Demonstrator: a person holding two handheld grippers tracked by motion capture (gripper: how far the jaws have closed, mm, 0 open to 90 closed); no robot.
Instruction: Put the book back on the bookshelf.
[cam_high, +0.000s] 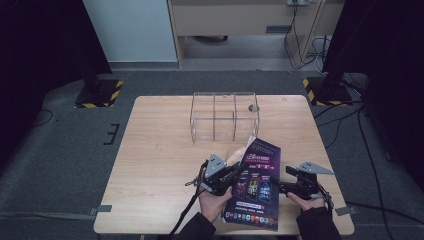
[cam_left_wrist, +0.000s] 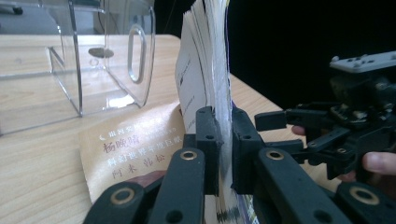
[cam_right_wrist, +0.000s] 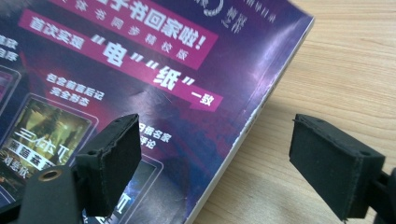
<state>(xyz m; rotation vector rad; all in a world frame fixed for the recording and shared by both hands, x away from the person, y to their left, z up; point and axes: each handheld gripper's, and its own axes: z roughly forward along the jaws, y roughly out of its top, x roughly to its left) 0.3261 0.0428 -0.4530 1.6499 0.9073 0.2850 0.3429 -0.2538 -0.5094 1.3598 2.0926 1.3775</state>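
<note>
The left gripper (cam_left_wrist: 219, 149) has its two black jaws clamped tight on the edge of a thick purple-covered paperback magazine (cam_high: 256, 185), pages fanned between the pads. The magazine sits in the lower centre of the high view, tilted up off the light wooden table (cam_high: 155, 165). The right gripper (cam_right_wrist: 233, 163) stands wide apart, holding nothing; its jaws straddle the magazine's lower right edge (one over the cover, one over bare wood). A tan printed sheet (cam_left_wrist: 135, 149) lies beneath the magazine. A clear acrylic divided box (cam_high: 224, 116) stands at upper centre.
</note>
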